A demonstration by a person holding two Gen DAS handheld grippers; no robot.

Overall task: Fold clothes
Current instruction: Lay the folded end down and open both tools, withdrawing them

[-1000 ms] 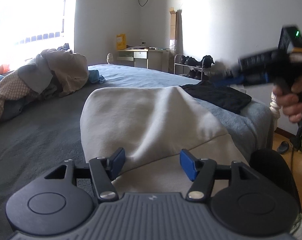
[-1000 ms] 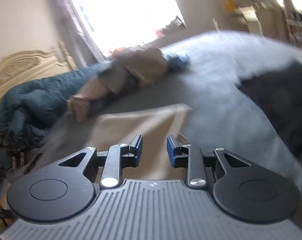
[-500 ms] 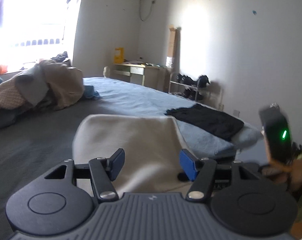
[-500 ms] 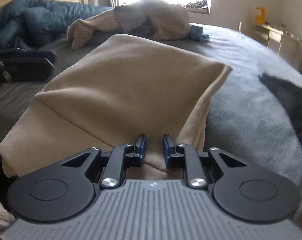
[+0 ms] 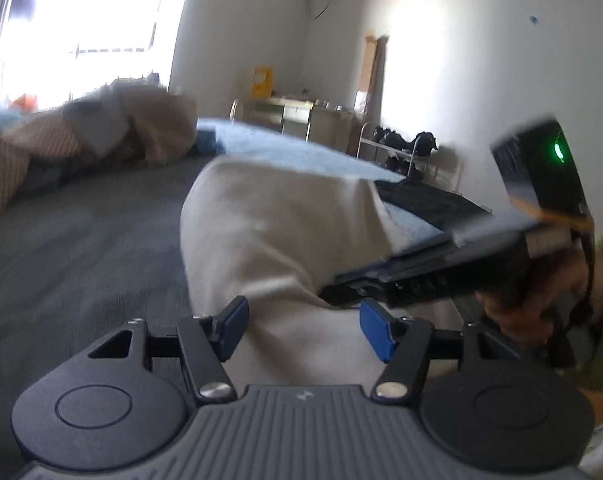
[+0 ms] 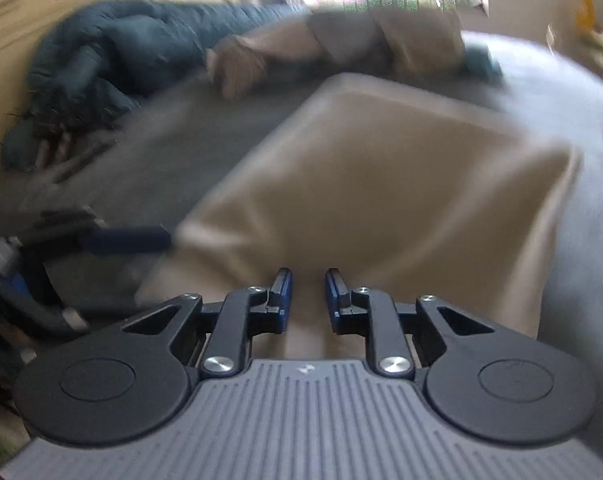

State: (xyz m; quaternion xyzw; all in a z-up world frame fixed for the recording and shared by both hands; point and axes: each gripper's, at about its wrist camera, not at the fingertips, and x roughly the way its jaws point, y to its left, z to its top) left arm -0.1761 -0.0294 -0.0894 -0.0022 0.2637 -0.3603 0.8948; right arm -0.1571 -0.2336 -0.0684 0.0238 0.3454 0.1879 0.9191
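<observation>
A beige garment point(image 5: 285, 220), folded into a thick rectangle, lies on the grey bed point(image 5: 81, 248). My left gripper point(image 5: 305, 332) is open at its near edge, the cloth lying between the wide-apart blue pads without being pressed. My right gripper point(image 5: 333, 290) comes in from the right, held by a hand point(image 5: 513, 312), its tips on the same near edge. In the right wrist view the right gripper point(image 6: 309, 296) has a narrow gap filled by a fold of the beige garment point(image 6: 401, 184). A blurred finger point(image 6: 129, 238) of the left gripper touches the cloth's left edge.
A pile of unfolded clothes point(image 5: 113, 136) lies at the far side of the bed, and a black garment point(image 5: 429, 200) at the right. A dark blue quilt point(image 6: 113, 52) is bunched by the headboard. A desk point(image 5: 293, 116) and a shoe rack point(image 5: 405, 152) stand by the wall.
The right gripper came down from mid-air at the right onto the garment's near edge, and its jaws narrowed. The left gripper shifted and rolled a little, still open.
</observation>
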